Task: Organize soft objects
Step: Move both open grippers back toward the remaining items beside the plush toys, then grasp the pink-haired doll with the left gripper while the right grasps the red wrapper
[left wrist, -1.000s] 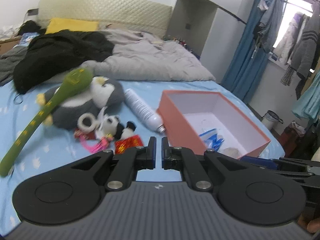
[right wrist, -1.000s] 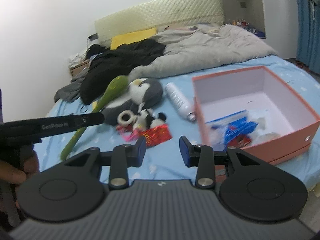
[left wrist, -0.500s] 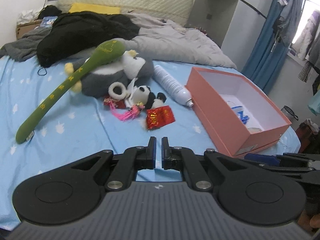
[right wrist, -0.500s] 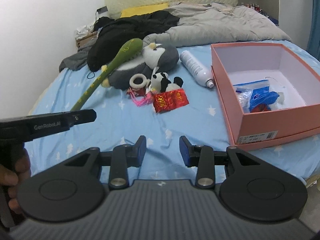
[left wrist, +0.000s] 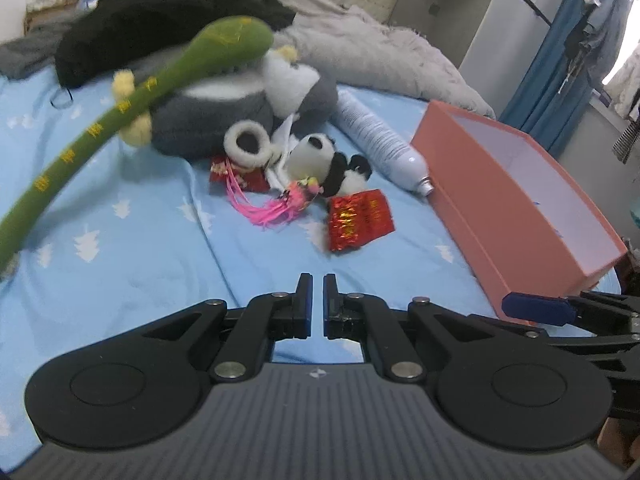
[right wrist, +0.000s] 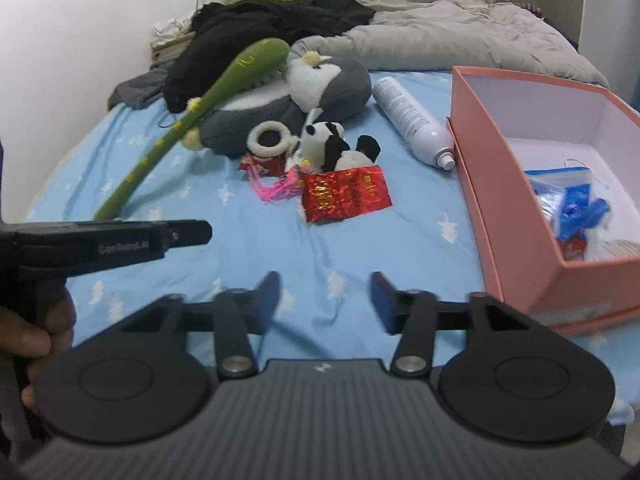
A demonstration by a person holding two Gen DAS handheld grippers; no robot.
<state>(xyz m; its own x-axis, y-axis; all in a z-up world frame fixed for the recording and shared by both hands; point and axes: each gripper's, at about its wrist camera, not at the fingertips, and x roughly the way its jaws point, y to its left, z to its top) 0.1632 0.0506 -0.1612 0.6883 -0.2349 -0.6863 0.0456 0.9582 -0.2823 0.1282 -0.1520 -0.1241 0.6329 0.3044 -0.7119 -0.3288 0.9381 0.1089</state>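
Both tools tilt downward over the bed [left wrist: 120, 272]: left tool [left wrist: 318, 300] closed, right tool [right wrist: 325, 300] opening.

White spray bottle [right wrist: 412, 118] beside the box, grey duvet [right wrist: 460, 44], black clothes [right wrist: 256, 28], blue curtain [left wrist: 560, 56]

Left hand-held gripper [left wrist: 318, 294] has jaws together, empty; right hand-held gripper [right wrist: 324, 294] is opening, empty.

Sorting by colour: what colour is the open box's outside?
Salmon-orange box, white inside; clearest in the right wrist view.
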